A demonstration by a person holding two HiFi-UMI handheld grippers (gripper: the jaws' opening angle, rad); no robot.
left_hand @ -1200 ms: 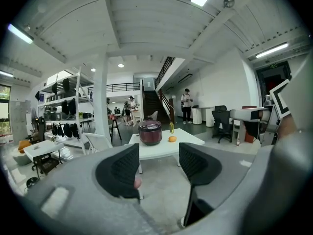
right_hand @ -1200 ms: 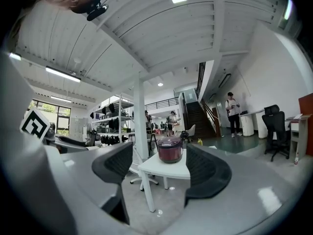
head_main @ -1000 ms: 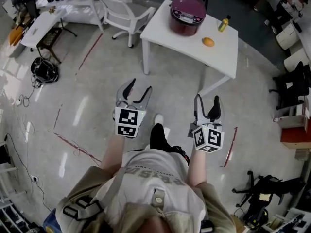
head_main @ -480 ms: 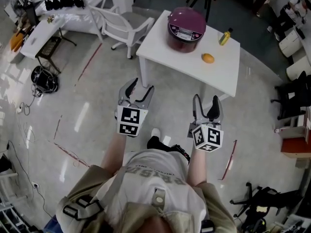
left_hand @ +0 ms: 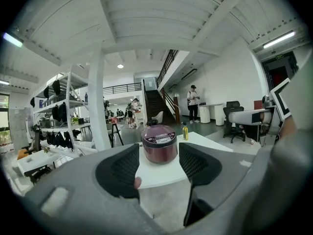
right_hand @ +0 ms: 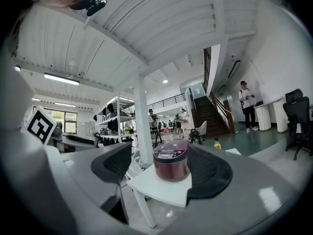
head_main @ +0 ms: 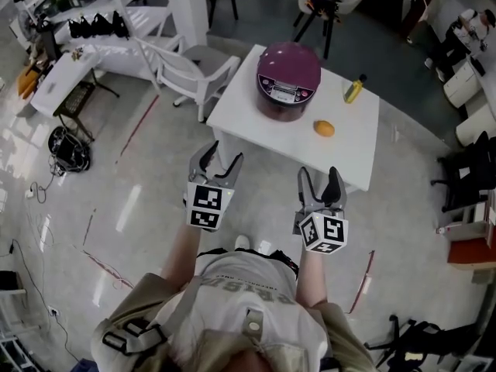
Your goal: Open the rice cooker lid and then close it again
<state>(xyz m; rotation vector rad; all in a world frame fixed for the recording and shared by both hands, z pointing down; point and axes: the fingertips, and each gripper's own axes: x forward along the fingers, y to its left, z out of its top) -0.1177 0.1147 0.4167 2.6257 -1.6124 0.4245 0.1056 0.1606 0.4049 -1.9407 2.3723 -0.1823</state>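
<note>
Both tongs spread and empty, short of the counter.
The left tongs (head_main: 219, 158) and right tongs (head_main: 319, 177) are held side by side above the floor, jaws apart with nothing between them. Beyond them the purple rice cooker (head_main: 288, 80) is seen, lid shut, on the far left part of the white counter (head_main: 353, 146), with an orange fruit (head_main: 324, 128) and a yellow bottle (head_main: 353, 89) to its right.

rice cooker (head_main: 288, 80) sat lid-shut, upper centre, on white bench (head_main: 353, 142) | orange (head_main: 324, 129) and bottle (head_main: 353, 89) stood right of it | left tool (head_main: 221, 157) and right tool (head_main: 318, 180) hung mid-frame, jaws apart
</note>
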